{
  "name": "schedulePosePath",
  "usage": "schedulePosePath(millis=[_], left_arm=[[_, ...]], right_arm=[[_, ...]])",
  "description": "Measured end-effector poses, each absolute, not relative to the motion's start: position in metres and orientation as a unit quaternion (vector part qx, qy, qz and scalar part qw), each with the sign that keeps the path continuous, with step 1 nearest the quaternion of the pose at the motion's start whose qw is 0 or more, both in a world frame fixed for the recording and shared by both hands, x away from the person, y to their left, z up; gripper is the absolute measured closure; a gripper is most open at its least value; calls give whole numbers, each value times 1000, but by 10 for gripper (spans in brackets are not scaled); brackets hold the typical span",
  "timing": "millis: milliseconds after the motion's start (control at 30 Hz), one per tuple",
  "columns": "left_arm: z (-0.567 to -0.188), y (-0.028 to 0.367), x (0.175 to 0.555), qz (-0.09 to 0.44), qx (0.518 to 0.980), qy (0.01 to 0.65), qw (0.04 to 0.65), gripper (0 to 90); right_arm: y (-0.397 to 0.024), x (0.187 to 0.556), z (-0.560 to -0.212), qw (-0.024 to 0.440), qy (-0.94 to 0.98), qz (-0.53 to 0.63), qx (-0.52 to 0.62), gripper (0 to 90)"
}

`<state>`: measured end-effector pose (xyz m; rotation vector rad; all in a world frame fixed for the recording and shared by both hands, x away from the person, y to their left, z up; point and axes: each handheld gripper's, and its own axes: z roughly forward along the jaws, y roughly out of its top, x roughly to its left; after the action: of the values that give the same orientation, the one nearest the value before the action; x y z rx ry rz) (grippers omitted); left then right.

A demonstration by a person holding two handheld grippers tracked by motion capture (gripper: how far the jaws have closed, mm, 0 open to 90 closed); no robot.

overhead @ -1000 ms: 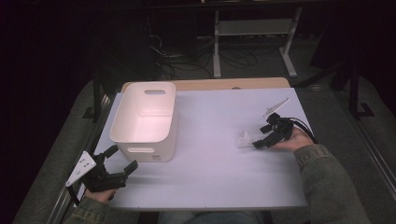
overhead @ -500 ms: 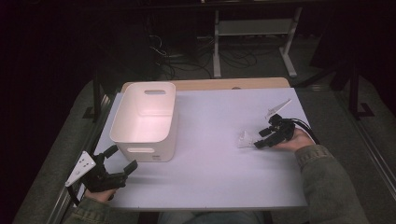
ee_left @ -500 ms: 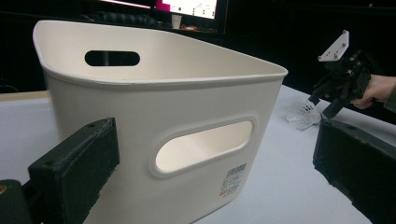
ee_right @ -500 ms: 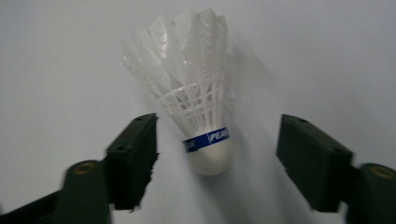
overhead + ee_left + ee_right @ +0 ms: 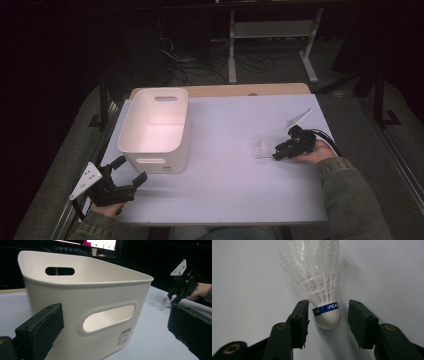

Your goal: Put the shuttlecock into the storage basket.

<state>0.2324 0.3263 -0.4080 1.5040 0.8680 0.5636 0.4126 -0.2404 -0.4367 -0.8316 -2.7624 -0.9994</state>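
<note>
A white feather shuttlecock (image 5: 322, 287) with a blue band lies on the white table (image 5: 225, 180), cork end toward my right gripper (image 5: 328, 308). The jaws have just been closing, with the cork between them. A narrow gap remains at each pad, so the gripper is open. In the high view the shuttlecock (image 5: 261, 149) lies at the right, just left of the right gripper (image 5: 276, 154). My left gripper (image 5: 131, 169) rests open at the front left, facing the near wall of a white plastic bin (image 5: 155, 161). Nothing is between its jaws.
The bin (image 5: 75, 305) stands on the left half of the table, with handle slots in its end walls and a barcode sticker. The left gripper view has the right gripper (image 5: 175, 296) and shuttlecock (image 5: 162, 302) far off. A wooden strip (image 5: 225, 90) edges the table's far side.
The right gripper's jaws have narrowed around the shuttlecock's cork end and the hand has crept slightly nearer. The left gripper and the bin have not moved.
</note>
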Motion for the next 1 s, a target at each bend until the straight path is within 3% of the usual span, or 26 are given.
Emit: schedulePosePath(millis=[367, 1000], left_arm=[[-408, 326, 232, 245, 652, 375, 611, 0], [-408, 326, 232, 245, 653, 374, 611, 0]], right_arm=[[-238, 410, -435, 38, -911, -320, -257, 635], [-236, 404, -426, 26, -906, -331, -264, 636]])
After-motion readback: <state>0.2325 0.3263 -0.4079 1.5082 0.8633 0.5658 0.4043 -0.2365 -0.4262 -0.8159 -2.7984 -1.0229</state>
